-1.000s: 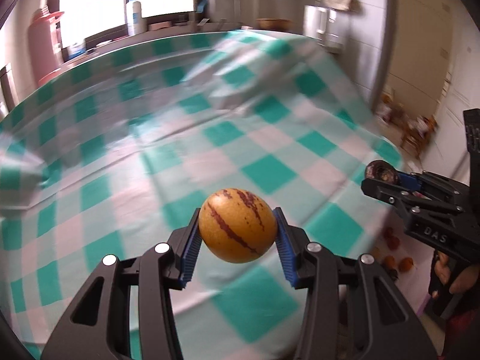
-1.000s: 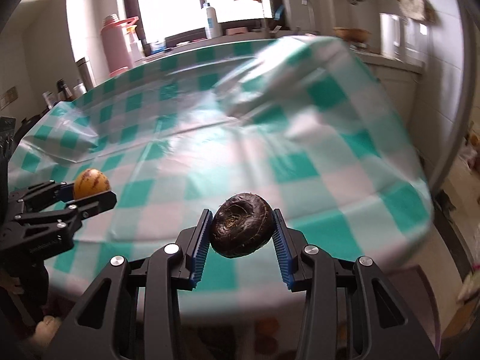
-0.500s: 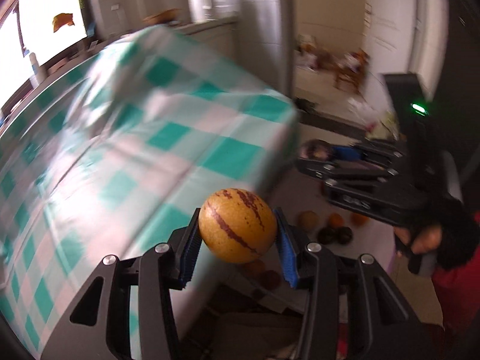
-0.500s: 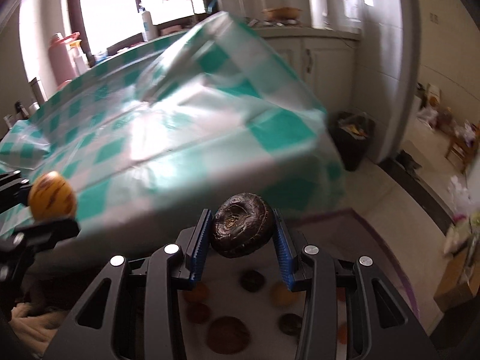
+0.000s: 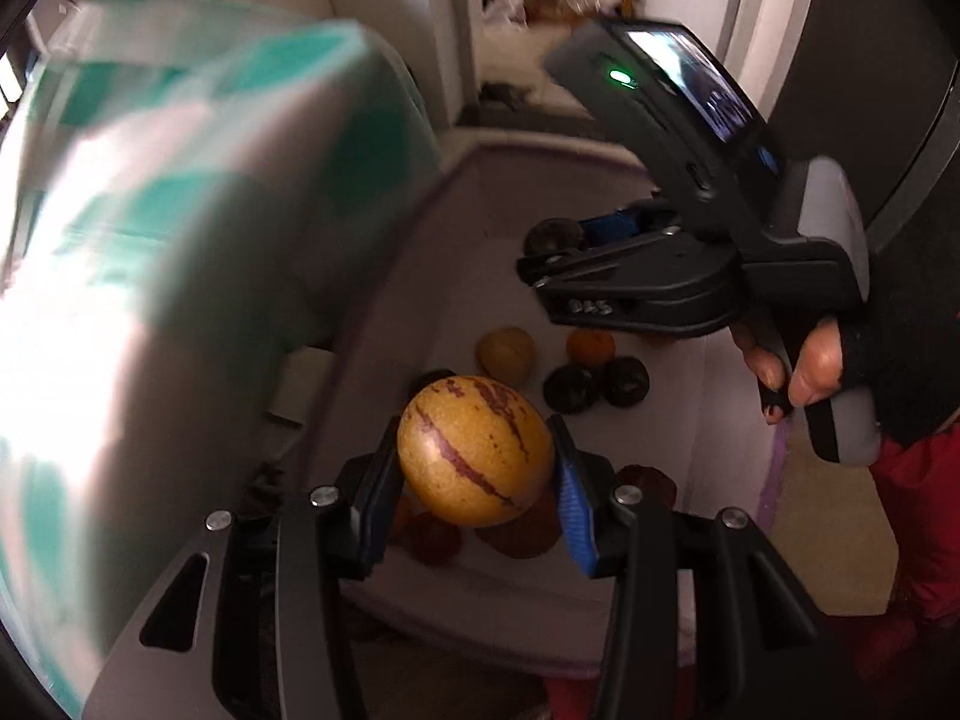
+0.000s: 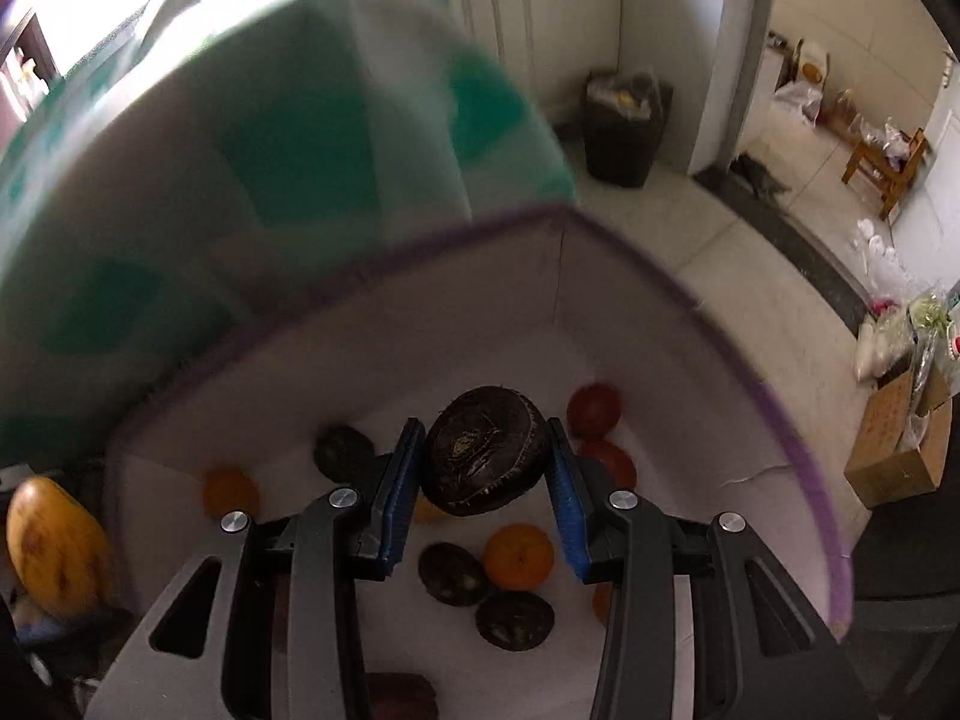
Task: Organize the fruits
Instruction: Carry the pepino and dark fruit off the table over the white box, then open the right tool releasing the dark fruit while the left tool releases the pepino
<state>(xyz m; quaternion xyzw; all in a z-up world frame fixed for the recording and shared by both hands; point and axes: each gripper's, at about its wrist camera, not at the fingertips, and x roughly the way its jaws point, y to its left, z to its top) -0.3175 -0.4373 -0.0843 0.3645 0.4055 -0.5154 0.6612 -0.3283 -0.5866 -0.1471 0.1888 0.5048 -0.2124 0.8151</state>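
Observation:
My left gripper [image 5: 475,468] is shut on a yellow fruit with purple stripes [image 5: 474,450], held above a grey fabric bin with a purple rim [image 5: 456,252]. My right gripper [image 6: 480,468] is shut on a dark brown round fruit [image 6: 483,450] over the same bin [image 6: 630,324]. In the left wrist view the right gripper [image 5: 540,258] hangs at the upper right, gripped by a hand [image 5: 798,372]. The yellow striped fruit [image 6: 54,546] also shows at the left edge of the right wrist view. Several orange, dark and reddish fruits [image 6: 519,558] lie on the bin's floor.
The table under a green and white checked cloth [image 5: 180,240] stands close on the left, its edge beside the bin. A dark waste bin [image 6: 624,132], a wooden chair [image 6: 888,162] and cardboard boxes [image 6: 900,450] stand on the tiled floor beyond.
Both grippers have swung off the table to its right and sunk toward the bin, each still holding its fruit. The view has tipped down so the bin's floor and its fruits show.

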